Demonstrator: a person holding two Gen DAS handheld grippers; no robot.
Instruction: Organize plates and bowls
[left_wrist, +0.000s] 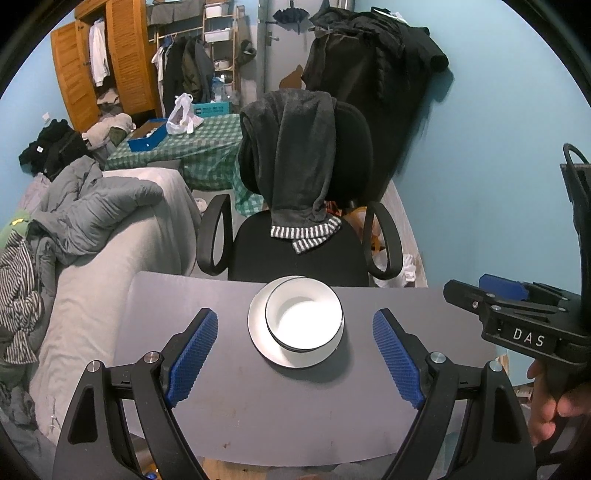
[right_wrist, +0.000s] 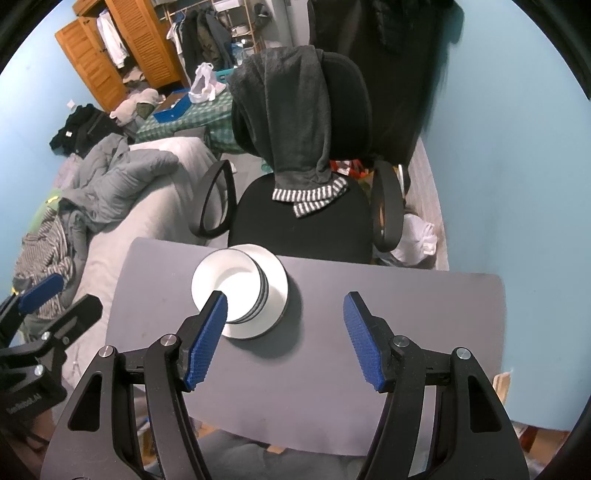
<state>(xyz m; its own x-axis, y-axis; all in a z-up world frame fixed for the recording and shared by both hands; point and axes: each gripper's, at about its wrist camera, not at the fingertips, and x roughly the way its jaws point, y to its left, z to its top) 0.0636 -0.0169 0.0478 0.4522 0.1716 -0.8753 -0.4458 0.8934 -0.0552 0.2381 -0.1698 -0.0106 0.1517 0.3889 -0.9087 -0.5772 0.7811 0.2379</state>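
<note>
Showing a hand (left_wrist: 550, 413) on the right gripper's (right_wrist: 284, 328) handle only in the left wrist view, stacked white black-rimmed bowls (left_wrist: 303, 318) nested on a white round plate (left_wrist: 260, 332) at the grey table's (left_wrist: 207, 417) far edge, left gripper (left_wrist: 295, 354) and right gripper both spread wide, empty.

On the table (left_wrist: 207, 406), toward its far edge: a plate (left_wrist: 258, 332), with a stack of bowls (left_wrist: 303, 317) on it, nested, perhaps three, the count hard to read. Behind the table, an office chair (left_wrist: 295, 254) with a garment (left_wrist: 291, 155) draped over its back. Left of the table, a bed (left_wrist: 110, 266) with a jacket (left_wrist: 96, 206) on it. Nearer than the stack, the left gripper (left_wrist: 295, 354), gaping and empty; right of it, the right gripper (right_wrist: 284, 334), likewise.
</note>
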